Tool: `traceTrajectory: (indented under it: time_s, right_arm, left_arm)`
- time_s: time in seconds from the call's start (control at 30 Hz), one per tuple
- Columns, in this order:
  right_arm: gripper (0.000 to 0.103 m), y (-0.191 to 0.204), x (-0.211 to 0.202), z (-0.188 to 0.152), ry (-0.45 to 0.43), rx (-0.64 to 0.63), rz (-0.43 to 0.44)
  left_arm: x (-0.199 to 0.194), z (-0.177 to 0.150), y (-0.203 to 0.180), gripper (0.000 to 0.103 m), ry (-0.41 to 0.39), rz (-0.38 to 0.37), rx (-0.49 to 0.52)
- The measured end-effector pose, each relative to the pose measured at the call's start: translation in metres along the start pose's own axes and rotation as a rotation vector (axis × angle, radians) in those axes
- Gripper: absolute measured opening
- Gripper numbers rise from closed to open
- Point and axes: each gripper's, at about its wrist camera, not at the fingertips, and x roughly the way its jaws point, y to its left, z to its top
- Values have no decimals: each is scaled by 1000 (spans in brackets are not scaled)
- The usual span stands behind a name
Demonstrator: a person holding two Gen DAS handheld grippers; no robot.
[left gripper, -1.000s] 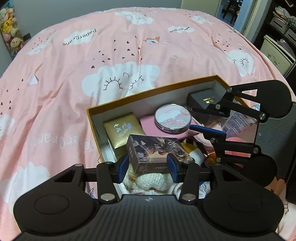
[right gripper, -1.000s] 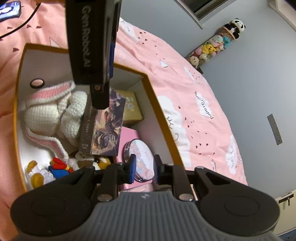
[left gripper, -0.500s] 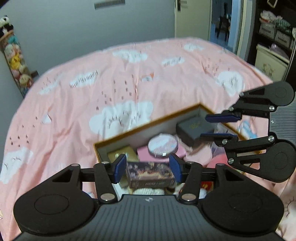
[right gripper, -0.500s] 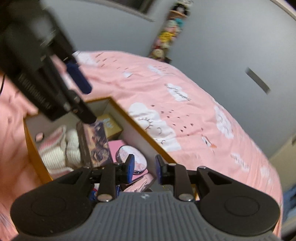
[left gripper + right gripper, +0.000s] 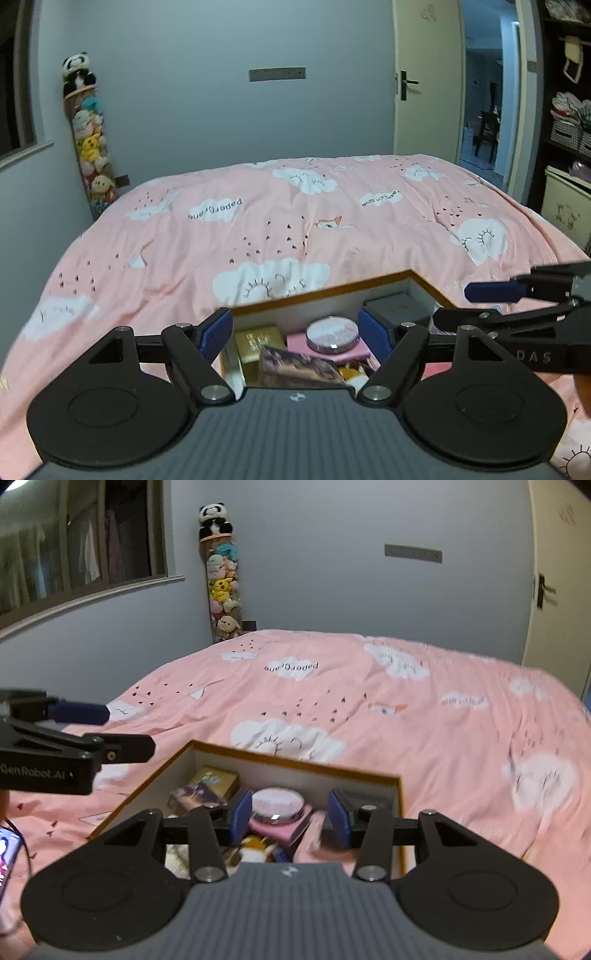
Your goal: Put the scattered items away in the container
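An open box with an orange rim [image 5: 321,293] [image 5: 295,758] sits on the pink bed. Inside lie a dark illustrated card box [image 5: 295,367] [image 5: 195,794], a gold box [image 5: 258,341] [image 5: 216,779], a round compact mirror [image 5: 332,330] [image 5: 277,803] on a pink case, a grey box [image 5: 399,308] and plush toys, partly hidden. My left gripper [image 5: 295,334] is open and empty, raised above the box. My right gripper [image 5: 290,818] is open and empty, also raised above the box. Each gripper shows side-on in the other's view.
The pink cloud-print duvet [image 5: 295,221] stretches beyond the box. A hanging column of plush toys [image 5: 90,147] stands at the far wall. A door [image 5: 424,81] and shelves [image 5: 569,122] are at the right. A phone [image 5: 5,853] lies at the left edge.
My left gripper let go of the card box, which now lies in the box. Both grippers lifted up and back and tilted toward the far wall. The right gripper opened wider.
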Motion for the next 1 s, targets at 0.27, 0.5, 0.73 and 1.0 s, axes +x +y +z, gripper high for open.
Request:
traceTrajectory:
  time_s: [0.27,0.5,0.73,1.0]
  right_arm:
    - [53,4,0,-43,-29,47,-59]
    - [55,0,10,-63,-24,69,-84]
    - [59,4,16,-77,-19,52,-97]
    - [60,-1,19,-82,-12,112,-91]
  left_arm:
    - [10,-49,-12,88,17,86,-74]
    - [20,-71,-17,89,42,109,-100]
    - [29,-83,-19,89,40,109,-117]
    - [34,-87,-21,91,42,111,-125]
